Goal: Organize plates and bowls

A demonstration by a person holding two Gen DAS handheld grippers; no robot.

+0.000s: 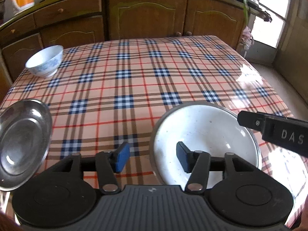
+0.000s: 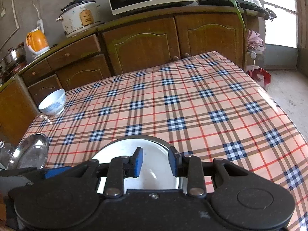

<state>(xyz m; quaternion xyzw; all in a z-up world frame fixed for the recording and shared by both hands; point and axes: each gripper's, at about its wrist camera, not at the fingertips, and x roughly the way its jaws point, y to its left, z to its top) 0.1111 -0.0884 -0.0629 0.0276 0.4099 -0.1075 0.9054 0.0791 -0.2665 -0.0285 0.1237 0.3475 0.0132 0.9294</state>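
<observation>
I am looking down at a table [image 1: 134,73] covered in a peach plaid cloth. Nearest me sits a white enamel basin [image 1: 206,140], resting flat. My left gripper [image 1: 153,156] hangs over the basin's left rim, its blue-padded fingers [image 1: 123,156] spread apart, one outside the rim and one over the white inside, pinching nothing. My right gripper [image 2: 156,161] hovers at the basin's right rim, fingers partly spread on either side of the rim; I cannot tell whether they touch it. A steel plate [image 1: 21,140] lies at the table's left edge, well apart from the basin. A small white bowl with blue flowers [image 1: 45,60] stands upright near the far left corner. Wooden cabinets [image 1: 146,17] stand behind.
</observation>
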